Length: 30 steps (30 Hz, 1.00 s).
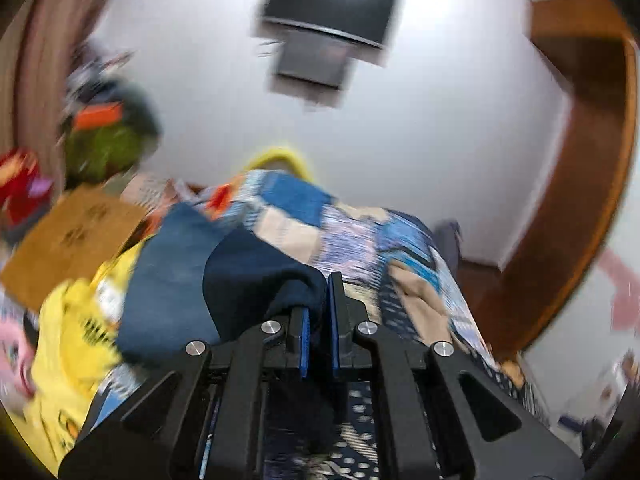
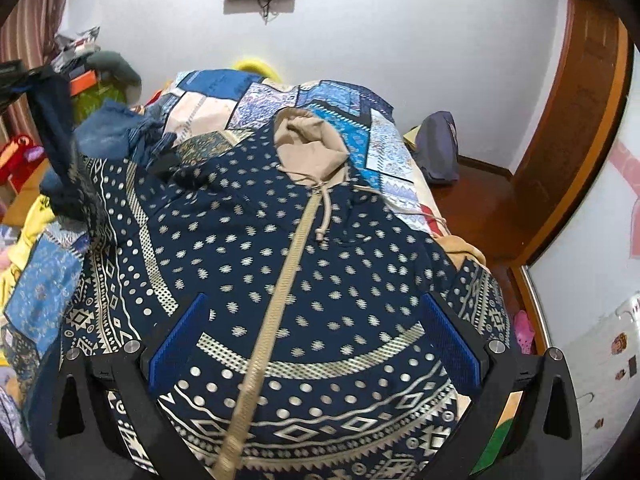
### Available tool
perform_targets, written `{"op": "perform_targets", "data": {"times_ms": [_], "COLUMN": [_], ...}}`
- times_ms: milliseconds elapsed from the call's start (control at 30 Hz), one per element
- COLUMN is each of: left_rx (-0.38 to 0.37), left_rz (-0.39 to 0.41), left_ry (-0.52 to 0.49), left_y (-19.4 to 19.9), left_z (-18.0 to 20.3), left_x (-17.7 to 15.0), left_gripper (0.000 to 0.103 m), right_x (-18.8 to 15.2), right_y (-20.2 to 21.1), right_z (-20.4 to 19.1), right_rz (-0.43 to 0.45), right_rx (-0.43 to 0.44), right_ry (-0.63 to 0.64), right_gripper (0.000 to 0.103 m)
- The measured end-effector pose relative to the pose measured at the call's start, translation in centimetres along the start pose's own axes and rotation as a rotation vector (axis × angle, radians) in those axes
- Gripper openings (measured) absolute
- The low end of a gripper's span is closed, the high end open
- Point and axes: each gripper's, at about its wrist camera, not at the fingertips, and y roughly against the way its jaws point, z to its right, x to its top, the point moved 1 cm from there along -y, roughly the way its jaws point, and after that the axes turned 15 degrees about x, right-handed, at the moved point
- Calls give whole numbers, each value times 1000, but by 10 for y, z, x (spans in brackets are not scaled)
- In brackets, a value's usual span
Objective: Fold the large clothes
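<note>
A navy hoodie [image 2: 320, 264] with a white pattern, a beige zipper and a beige-lined hood [image 2: 310, 144] lies front-up on the bed. My right gripper [image 2: 316, 320] is open and empty, hovering just above its lower front, one blue pad on each side of the zipper. My left gripper [image 1: 318, 312] is shut on a fold of navy cloth [image 1: 260, 280], the hoodie's sleeve. In the right wrist view that sleeve [image 2: 56, 136] hangs lifted at the far left, with the left gripper [image 2: 12, 80] at the frame edge.
A blue patchwork bedspread [image 2: 248, 96] covers the bed. Blue jeans [image 1: 172, 280] and yellow clothing [image 1: 72, 344] lie at the bed's left. A cardboard box [image 1: 68, 240] and clutter stand left. A wooden door [image 2: 576, 128] and a dark bag [image 2: 438, 148] are to the right.
</note>
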Motion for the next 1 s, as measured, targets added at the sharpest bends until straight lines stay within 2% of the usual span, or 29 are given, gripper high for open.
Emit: {"op": "perform_targets", "data": {"times_ms": [67,233,400,500,567,633,700,733,767,800,933,1000], "left_rx": [-38,-90,-186,-224,-234,-235,-224,-219,-216,-214,-192,-149], "left_rz": [-11,-119,-278,-419,-479,-525,-540,-535,-525,-509,-460,-418], "left_ry": [-77,-300,-422,-478,-508,-544,-566,-567,-560,-547,-519,-488], "left_y": [-3,-19,-27,-29,-31,-25,-26,-23,-19,-14,1,7], "left_z": [33,120,172,189,191,190,185,178,172,164,132,104], "left_x": [-7,-48,-105,-148,-163,-180,-184,-183,-181,-177,-162,-156], "left_gripper": [7,7,7,7,7,14,35,41,52,56,58,67], "right_x": [0,-3,-9,-11,-12,-12,-11,-10,-9,-8,0,5], "right_y": [8,26,32,31,30,30,28,28,28,27,22,18], "right_z": [9,31,50,58,59,56,50,48,44,39,22,9], "right_rz": [16,45,40,22,17,15,9,7,6,7,7,8], "right_rx": [-6,-18,-33,-31,-42,-63,-74,-76,-78,-76,-29,-10], "right_ry": [-17,-58,-94,-103,-93,-70,-37,-21,-2,16,74,110], "right_gripper": [103,103,103,103,103,103,103,103,103,103,103,103]}}
